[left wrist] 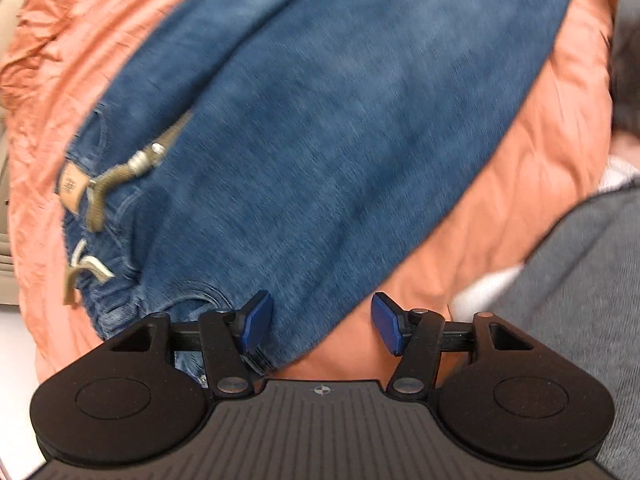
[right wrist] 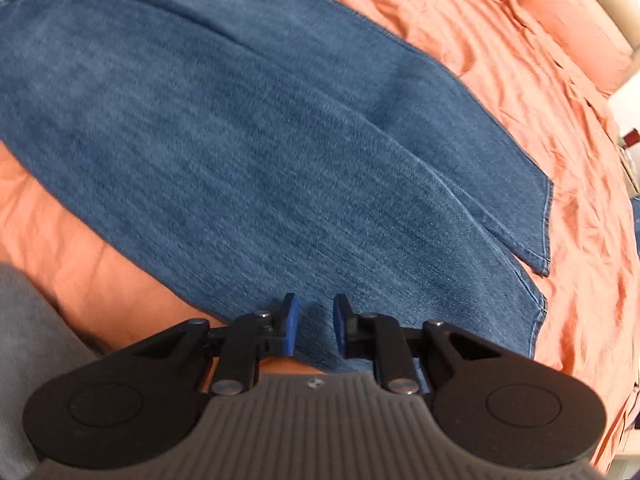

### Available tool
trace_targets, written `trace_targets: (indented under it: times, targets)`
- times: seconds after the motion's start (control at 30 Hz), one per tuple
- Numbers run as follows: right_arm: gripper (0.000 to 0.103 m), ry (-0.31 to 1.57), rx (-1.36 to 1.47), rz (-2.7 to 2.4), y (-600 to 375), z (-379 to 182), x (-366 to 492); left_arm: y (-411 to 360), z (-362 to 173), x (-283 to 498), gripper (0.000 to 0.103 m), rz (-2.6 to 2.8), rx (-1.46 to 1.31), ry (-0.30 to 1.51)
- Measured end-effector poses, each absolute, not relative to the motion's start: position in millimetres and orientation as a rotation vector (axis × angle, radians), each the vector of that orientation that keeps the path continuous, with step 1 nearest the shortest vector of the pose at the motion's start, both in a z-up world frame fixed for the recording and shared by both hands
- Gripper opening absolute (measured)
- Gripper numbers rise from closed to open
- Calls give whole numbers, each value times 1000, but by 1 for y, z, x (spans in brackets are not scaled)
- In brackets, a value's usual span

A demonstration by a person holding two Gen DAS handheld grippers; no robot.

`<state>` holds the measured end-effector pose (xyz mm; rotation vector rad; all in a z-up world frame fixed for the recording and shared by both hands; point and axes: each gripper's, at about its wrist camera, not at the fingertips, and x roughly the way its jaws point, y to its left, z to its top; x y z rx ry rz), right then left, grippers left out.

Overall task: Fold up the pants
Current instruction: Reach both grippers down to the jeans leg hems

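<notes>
Pants (right wrist: 256,128) flat on orange bedsheet (right wrist: 520,60), drawstring (left wrist: 116,176) at waistband

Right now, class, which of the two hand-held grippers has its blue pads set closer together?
The right hand-held gripper: a narrow gap over the jeans. The left hand-held gripper is wide, spanning the denim edge and orange sheet.
</notes>
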<state>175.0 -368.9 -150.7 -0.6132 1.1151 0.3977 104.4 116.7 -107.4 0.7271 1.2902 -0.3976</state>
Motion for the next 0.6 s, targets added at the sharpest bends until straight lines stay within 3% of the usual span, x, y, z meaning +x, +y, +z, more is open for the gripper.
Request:
trace_targets:
  times: [0.37, 0.43, 0.5, 0.57, 0.6]
  targets:
    - [14, 1185, -831, 420, -457, -141, 168, 100, -147, 108, 76, -266, 818, 1284]
    - [14, 1187, -876, 402, -471, -144, 162, 97, -144, 105, 66, -250, 825, 1262]
    - [16, 1174, -906, 395, -481, -149, 156, 98, -137, 102, 38, -229, 824, 1236]
    - [16, 1142, -933, 413, -483, -156, 147, 96, -127, 96, 23, -204, 815, 1190]
    - [22, 1126, -951, 431, -481, -161, 142, 96, -121, 93, 18, -190, 805, 1159]
